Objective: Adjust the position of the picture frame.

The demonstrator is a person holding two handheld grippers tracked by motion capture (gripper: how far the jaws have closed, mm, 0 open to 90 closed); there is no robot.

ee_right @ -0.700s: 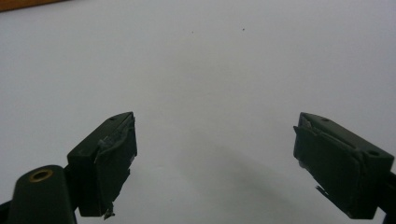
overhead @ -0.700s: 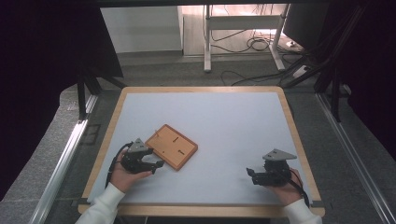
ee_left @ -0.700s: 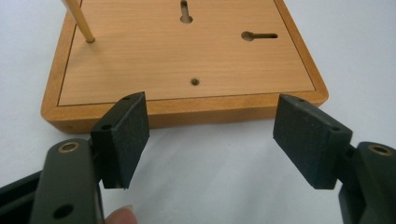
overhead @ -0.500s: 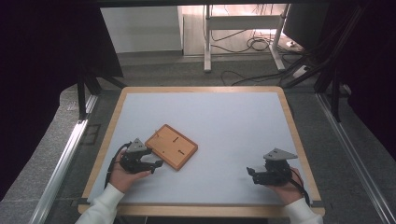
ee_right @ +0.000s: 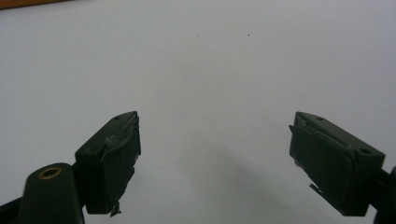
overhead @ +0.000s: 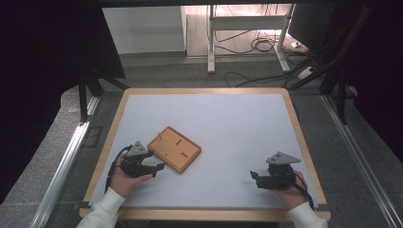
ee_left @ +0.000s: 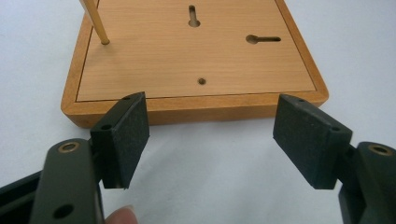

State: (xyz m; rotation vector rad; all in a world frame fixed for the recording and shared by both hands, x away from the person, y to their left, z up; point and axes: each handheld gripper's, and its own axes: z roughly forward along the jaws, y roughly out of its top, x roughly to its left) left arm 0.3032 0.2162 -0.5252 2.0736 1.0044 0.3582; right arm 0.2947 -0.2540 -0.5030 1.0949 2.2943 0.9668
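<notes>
Left hand point(overhead: 124, 179) comes in from bottom left of the high view, white sleeve point(overhead: 102, 211) on the forearm, holding the left gripper point(overhead: 158, 167) low over the table point(overhead: 237, 123), its grey three-cornered plate on top. Its jaws stand wide apart, nothing between them, tips just short of the near edge of the wooden board point(overhead: 174, 149), pointing at it. In the left gripper view the black pads point(ee_left: 133, 126) flank the board's point(ee_left: 196, 60) near edge without touching; white table surface shows between pads and wood, and a fingertip point(ee_left: 119, 215) shows at the bottom edge. Board lies flat on the white mat, left of centre, rotated so its corners point roughly along the table's edges. Orange-brown raised rim around a lighter inset panel; two keyhole slots point(ee_left: 264, 39) and a small round hole point(ee_left: 201, 81) in the panel. A thin brass-coloured pin point(ee_left: 95, 21) stands in the panel near one far corner, leaning slightly. Right of the board the mat is bare across the middle. Right hand point(overhead: 287, 192) at bottom right holds the right gripper point(overhead: 253, 176), well apart from the board, jaws pointing left. In the right gripper view its jaws point(ee_right: 215, 154) are spread wide over plain white surface, holding nothing; a sliver of the table's wooden rim point(ee_right: 28, 3) shows at the top left corner.
</notes>
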